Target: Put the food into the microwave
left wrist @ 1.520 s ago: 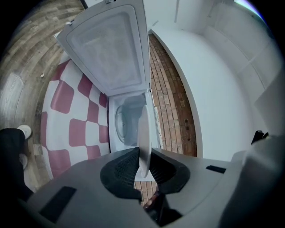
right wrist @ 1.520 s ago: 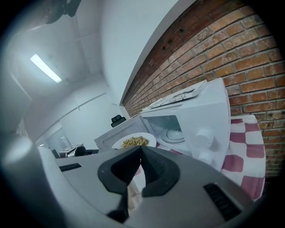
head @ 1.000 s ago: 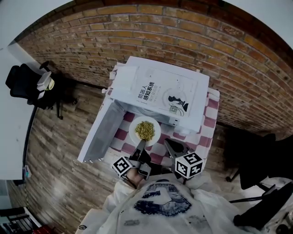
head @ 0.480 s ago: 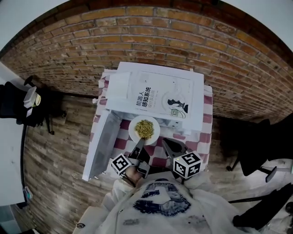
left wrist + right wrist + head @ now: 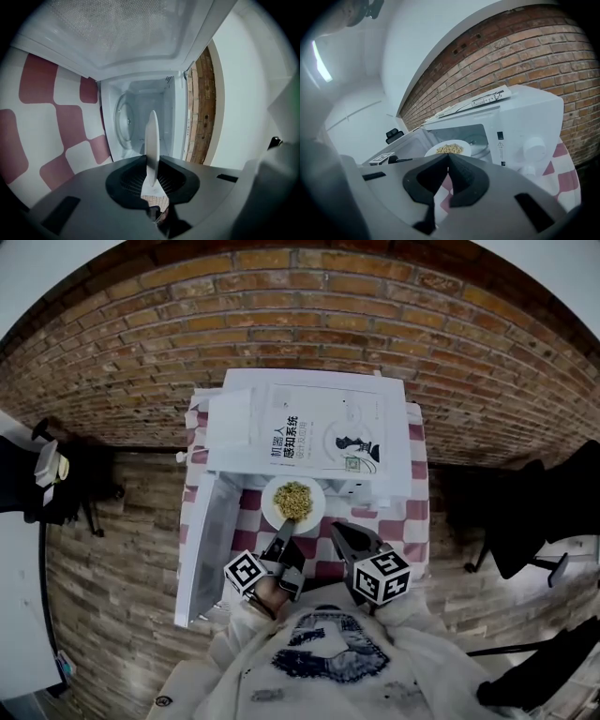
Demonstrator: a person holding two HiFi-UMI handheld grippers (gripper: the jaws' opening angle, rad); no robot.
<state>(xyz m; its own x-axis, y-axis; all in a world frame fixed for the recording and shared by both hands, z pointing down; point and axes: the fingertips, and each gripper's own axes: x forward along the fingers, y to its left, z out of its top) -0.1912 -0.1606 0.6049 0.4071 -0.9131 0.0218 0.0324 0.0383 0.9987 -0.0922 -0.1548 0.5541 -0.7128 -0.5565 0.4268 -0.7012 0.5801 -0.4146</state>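
A white plate (image 5: 293, 502) of yellowish food hangs just in front of the open white microwave (image 5: 309, 427). My left gripper (image 5: 284, 538) is shut on the plate's near rim. In the left gripper view the plate (image 5: 151, 140) shows edge-on between the jaws of that left gripper (image 5: 151, 164), with the microwave cavity (image 5: 157, 101) and its glass turntable (image 5: 123, 119) straight ahead. My right gripper (image 5: 339, 535) hovers to the plate's right, shut on nothing. The right gripper view has that right gripper (image 5: 448, 157) closed, and past it the plate (image 5: 450, 149) at the opening of the microwave (image 5: 525, 122).
The microwave door (image 5: 208, 540) swings out to the left, over the table edge. A booklet (image 5: 314, 432) lies on the microwave's top. A red-and-white checked cloth (image 5: 412, 512) covers the small table. The brick wall (image 5: 300, 324) is behind, with office chairs (image 5: 525, 531) at both sides.
The head view has swung, so the table sits more centred. The plate stays in my left gripper before the opening, and the right gripper keeps its place beside it.
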